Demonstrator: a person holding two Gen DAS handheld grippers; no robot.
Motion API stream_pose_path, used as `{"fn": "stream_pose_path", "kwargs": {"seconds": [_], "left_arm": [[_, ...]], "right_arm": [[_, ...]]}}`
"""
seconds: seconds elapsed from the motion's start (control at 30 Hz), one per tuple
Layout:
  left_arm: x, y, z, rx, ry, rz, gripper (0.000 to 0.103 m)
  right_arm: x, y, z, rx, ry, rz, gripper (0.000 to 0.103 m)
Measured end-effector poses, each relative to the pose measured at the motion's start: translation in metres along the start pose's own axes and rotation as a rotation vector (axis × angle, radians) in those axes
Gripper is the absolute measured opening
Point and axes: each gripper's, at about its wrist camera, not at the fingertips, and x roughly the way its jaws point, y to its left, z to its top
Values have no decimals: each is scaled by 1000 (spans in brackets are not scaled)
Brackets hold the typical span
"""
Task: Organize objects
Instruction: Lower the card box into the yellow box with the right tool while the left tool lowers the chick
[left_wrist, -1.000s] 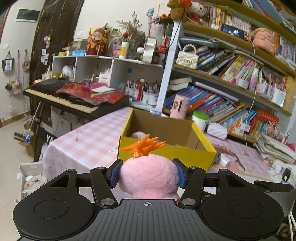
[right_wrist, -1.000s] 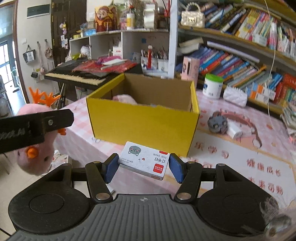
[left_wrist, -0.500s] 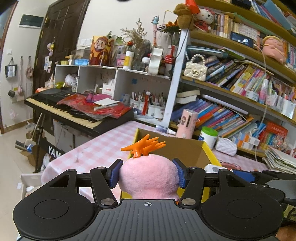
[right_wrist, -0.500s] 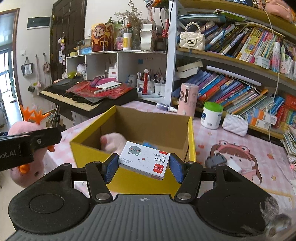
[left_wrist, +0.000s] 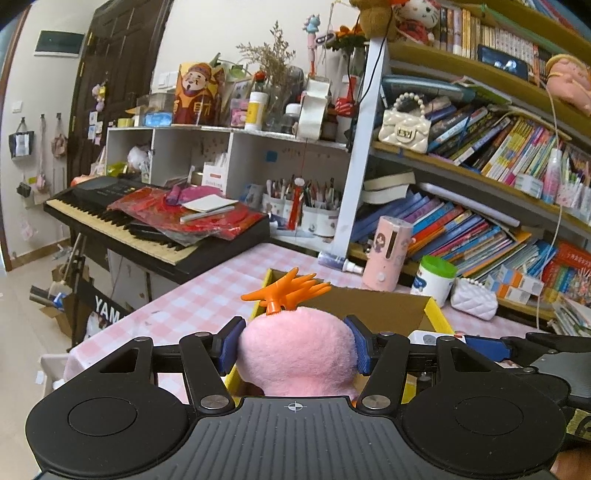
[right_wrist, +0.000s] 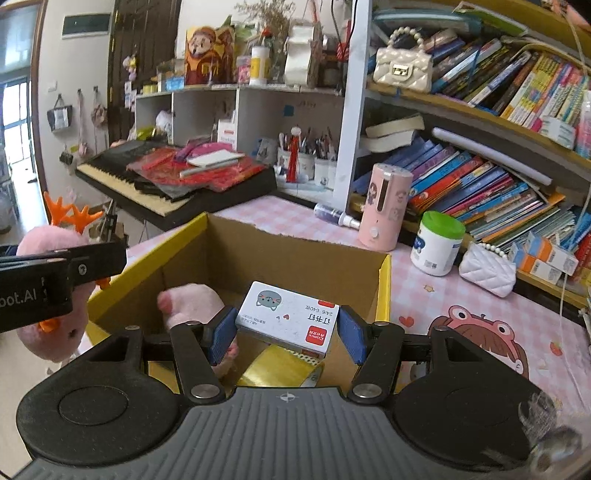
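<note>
Both claws have advanced over the yellow box (right_wrist: 384, 288). The left claw (left_wrist: 295, 347) grips the pink plush (left_wrist: 295, 354); the right claw (right_wrist: 286, 330) clamps the staple box (right_wrist: 288, 317) above its opening. Release appears imminent.

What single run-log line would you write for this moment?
left gripper: shut on pink plush toy | right gripper: shut on small box | both above yellow carton

This is a lived-in room of a home, perhaps a child's study. Crowded bookshelves (right_wrist: 480, 110), a keyboard piano (left_wrist: 147, 229), pen cups (right_wrist: 306, 162), plush toys and a pink checked tablecloth (left_wrist: 207, 295) show it.
</note>
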Motion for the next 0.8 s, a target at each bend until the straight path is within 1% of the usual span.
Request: {"fn": "stream_pose_path", "kwargs": {"seconds": [0.23,0.57,0.8], "left_arm": [[28,-10,0,24,40,32,57],[63,-23,-4,48,124,73,57],[80,-29,-7,57,160,88,55]], "right_arm": [[33,-7,5,-66,67,41,57],[81,-15,15,-145,202,136,57],[104,-19,18,-205,273,174,57]]}}
